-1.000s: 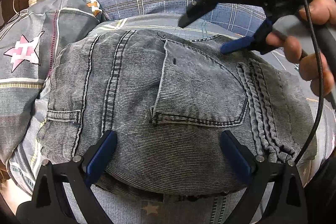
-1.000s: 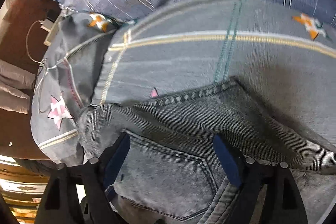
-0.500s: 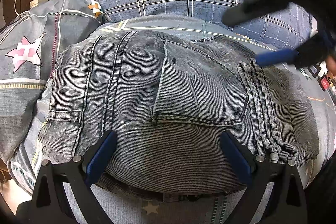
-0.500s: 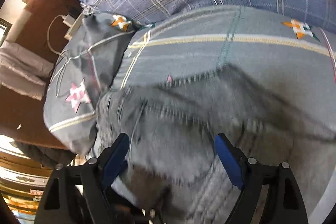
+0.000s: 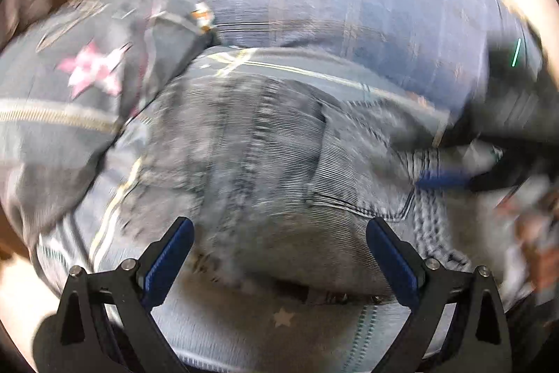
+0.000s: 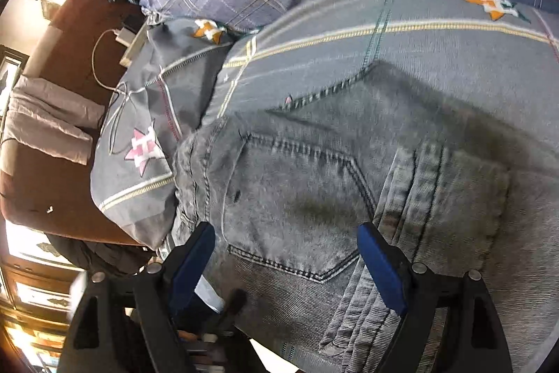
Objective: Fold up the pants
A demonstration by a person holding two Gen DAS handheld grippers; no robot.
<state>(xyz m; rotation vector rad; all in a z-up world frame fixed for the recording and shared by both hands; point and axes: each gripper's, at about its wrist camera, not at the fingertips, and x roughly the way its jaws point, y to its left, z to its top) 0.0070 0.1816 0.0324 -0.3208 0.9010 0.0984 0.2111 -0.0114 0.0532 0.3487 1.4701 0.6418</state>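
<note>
1. Left wrist view is basically all motion smear, so the pants [image 5: 279, 170] seams barely read.
2. Right gripper [image 5: 450, 179] there is a dark streak; can't tell its jaws.
3. Pants [image 6: 349, 198] run off the bottom edge.

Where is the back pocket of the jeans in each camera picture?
Left wrist view: the back pocket sits right of centre, blurred, above the right finger.
Right wrist view: the back pocket lies low in the middle, between the two blue fingers.
Shared landmark: the pink star on the bedding, left of the jeans in both views.
</note>
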